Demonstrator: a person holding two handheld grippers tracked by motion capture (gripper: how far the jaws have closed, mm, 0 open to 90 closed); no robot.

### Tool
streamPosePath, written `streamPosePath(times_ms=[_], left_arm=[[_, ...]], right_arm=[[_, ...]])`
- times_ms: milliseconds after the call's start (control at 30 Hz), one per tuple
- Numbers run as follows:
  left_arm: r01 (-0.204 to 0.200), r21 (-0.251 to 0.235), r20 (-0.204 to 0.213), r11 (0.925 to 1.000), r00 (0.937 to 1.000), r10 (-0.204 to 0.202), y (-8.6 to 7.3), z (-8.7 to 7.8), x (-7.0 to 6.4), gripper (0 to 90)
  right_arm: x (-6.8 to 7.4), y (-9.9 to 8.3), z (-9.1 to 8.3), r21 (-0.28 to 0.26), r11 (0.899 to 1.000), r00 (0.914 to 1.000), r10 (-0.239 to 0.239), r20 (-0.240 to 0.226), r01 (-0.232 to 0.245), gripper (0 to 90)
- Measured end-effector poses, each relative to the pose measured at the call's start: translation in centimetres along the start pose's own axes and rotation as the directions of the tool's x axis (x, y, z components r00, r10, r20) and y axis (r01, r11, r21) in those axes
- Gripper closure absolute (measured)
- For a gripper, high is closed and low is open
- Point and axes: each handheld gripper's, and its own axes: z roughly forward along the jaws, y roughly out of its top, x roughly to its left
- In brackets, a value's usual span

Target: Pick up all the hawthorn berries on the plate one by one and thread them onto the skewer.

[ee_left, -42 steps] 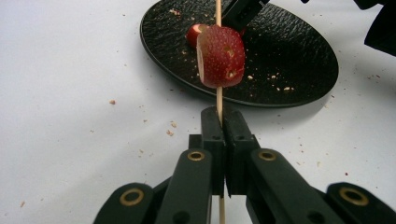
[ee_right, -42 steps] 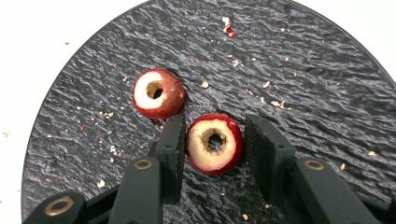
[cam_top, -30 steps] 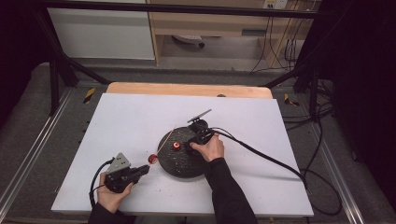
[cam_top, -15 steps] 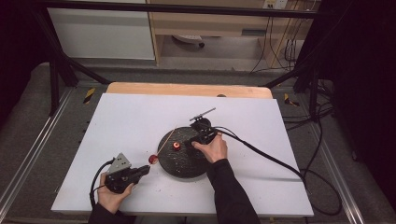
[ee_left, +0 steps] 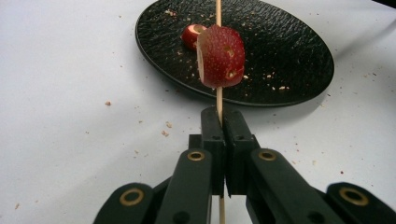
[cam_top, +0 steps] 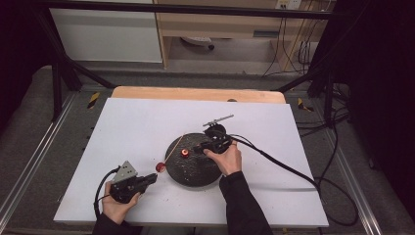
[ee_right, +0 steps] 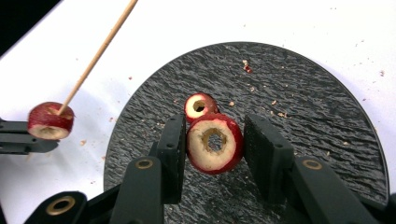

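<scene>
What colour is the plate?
Black, with a rough texture; the plate shows best in the right gripper view.

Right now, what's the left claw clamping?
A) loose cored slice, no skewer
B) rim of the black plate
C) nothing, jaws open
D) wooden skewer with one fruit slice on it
D: in the left gripper view the left claw has its jaws pressed together on the wooden skewer, and one red fruit slice sits threaded on the skewer just beyond the jaws, above the black plate.
</scene>
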Motion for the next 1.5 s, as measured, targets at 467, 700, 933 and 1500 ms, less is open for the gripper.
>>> streamPosePath(times_ms=[467, 700, 933, 1500], left_arm=[[-0.003, -0.003, 0.004, 1.0000, 1.0000, 0.003, 0.0, 0.0, -0.2, 88.1], [-0.007, -0.010, 0.007, 0.9999, 1.0000, 0.007, 0.0, 0.0, -0.4, 88.1], [-0.005, -0.018, 0.007, 0.9998, 1.0000, 0.005, 0.0, -0.1, -0.5, 88.1], [-0.011, -0.027, 0.015, 0.9996, 0.9998, 0.012, 0.0, -0.1, -1.1, 88.1]], right_arm=[[-0.1, -2.3, -1.2, -0.193, 0.977, 0.9925, 0.069, -0.101, -0.087, 61.0], [0.6, -3.6, -1.1, -0.324, 0.935, 0.9843, 0.099, -0.146, -0.142, 61.0], [1.0, -4.8, -0.8, -0.396, 0.901, 0.9790, 0.119, -0.165, -0.176, 61.0], [0.9, -6.5, -0.3, -0.550, 0.782, 0.9531, 0.191, -0.235, -0.292, 61.1]])
